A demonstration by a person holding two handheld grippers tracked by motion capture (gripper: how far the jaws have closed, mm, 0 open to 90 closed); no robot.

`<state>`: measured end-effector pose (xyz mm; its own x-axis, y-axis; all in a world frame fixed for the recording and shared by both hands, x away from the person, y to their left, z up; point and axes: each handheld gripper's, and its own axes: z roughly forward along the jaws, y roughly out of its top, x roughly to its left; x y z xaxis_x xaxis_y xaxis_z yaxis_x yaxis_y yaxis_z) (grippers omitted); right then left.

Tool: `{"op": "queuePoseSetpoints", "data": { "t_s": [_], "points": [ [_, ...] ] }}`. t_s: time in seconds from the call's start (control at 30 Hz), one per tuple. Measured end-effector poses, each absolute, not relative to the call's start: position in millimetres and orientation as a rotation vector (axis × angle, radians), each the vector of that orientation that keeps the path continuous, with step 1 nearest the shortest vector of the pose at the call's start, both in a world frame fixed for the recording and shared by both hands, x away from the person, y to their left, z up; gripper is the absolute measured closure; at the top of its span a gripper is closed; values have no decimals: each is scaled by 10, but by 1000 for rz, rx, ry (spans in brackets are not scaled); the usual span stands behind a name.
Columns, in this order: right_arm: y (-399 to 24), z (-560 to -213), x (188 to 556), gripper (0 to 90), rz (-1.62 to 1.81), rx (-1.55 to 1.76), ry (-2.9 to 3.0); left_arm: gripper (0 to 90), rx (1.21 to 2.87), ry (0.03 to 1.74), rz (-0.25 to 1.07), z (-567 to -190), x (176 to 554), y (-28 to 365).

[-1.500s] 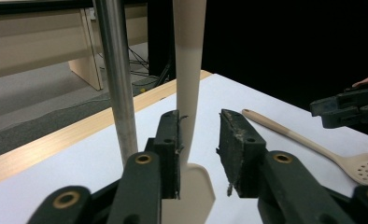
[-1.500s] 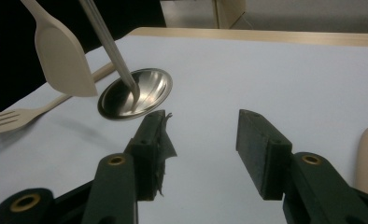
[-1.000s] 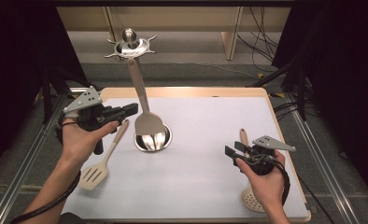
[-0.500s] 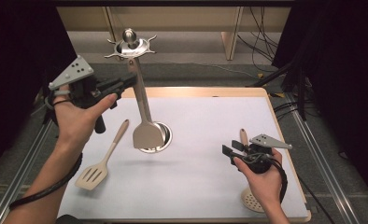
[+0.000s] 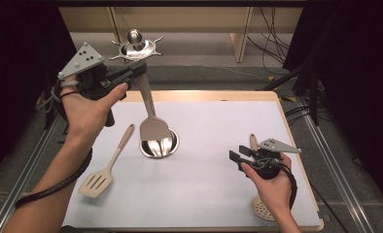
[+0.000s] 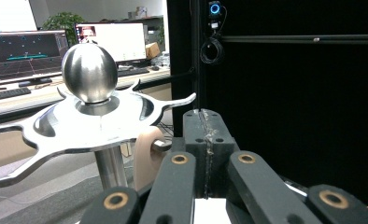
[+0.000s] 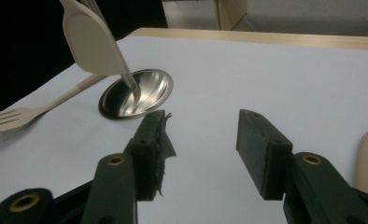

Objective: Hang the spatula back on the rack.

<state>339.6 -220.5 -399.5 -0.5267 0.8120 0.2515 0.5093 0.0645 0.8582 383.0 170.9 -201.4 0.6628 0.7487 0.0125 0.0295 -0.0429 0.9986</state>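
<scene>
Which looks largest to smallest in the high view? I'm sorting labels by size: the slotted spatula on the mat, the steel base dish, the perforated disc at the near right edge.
1. slotted spatula, clearly the longest.
2. steel base dish.
3. perforated disc, but it is partly covered, so its rank is unsure.

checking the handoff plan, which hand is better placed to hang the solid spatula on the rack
Left, probably. The left gripper is shut on the spatula, raised beside the rack's hooked disc. The right gripper sits open and low over the table.
</scene>
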Motion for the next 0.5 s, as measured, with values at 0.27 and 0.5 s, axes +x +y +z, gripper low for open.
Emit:
{"op": "queuePoseSetpoints", "data": {
  "t_s": [0.27, 0.5],
  "points": [
    [-2214, -4001, 3414, 533, 1446, 1319, 2060, 896, 1528, 679, 679, -2024, 3815, 1748],
    [-2203, -3993, 3392, 532, 1438, 1343, 2055, 896, 1520, 699, 691, -2019, 3815, 1805]
  ]
}}
